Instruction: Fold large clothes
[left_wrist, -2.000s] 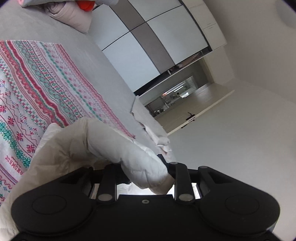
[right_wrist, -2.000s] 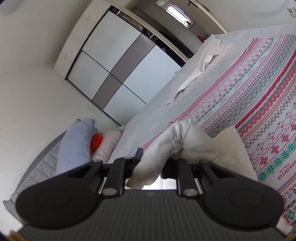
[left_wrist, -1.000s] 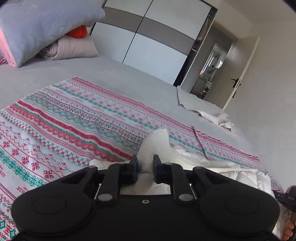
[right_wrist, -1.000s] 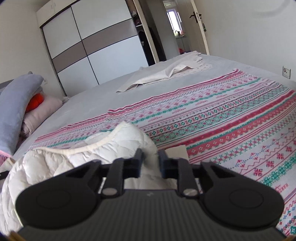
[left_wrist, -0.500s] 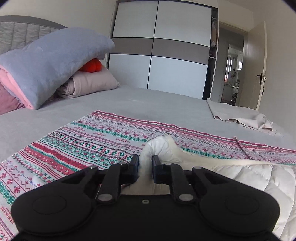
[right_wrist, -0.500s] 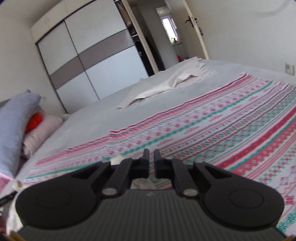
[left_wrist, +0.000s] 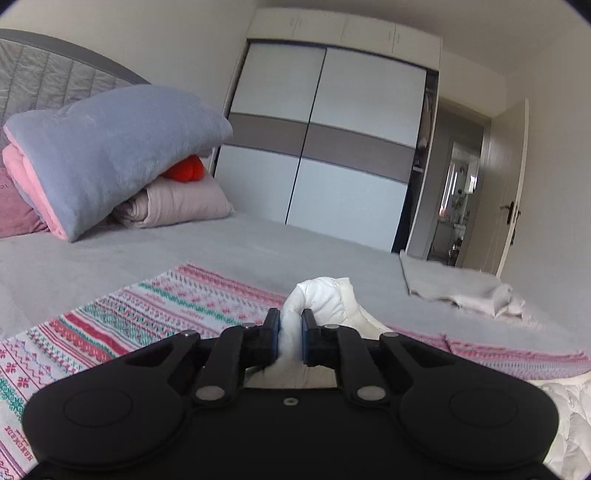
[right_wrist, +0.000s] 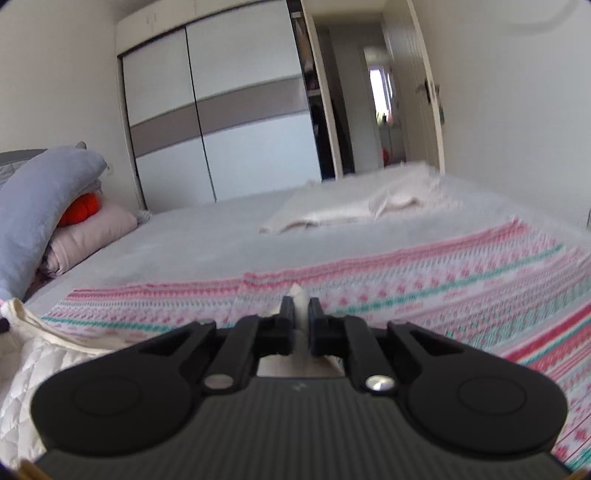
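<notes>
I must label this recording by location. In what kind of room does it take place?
Most likely a home bedroom. A wide bed with a grey sheet fills the view, folded bedding is piled at its padded headboard, and a sliding-door wardrobe stands against the far wall.

This is a bedroom in a home. A wide bed (left_wrist: 258, 251) with a grey cover fills the room, a padded headboard (left_wrist: 55, 74) at its head and folded blankets (left_wrist: 110, 155) piled against it. Beyond the bed stands a sliding-door wardrobe (left_wrist: 325, 147), and beside that an open door (left_wrist: 509, 192).
</notes>
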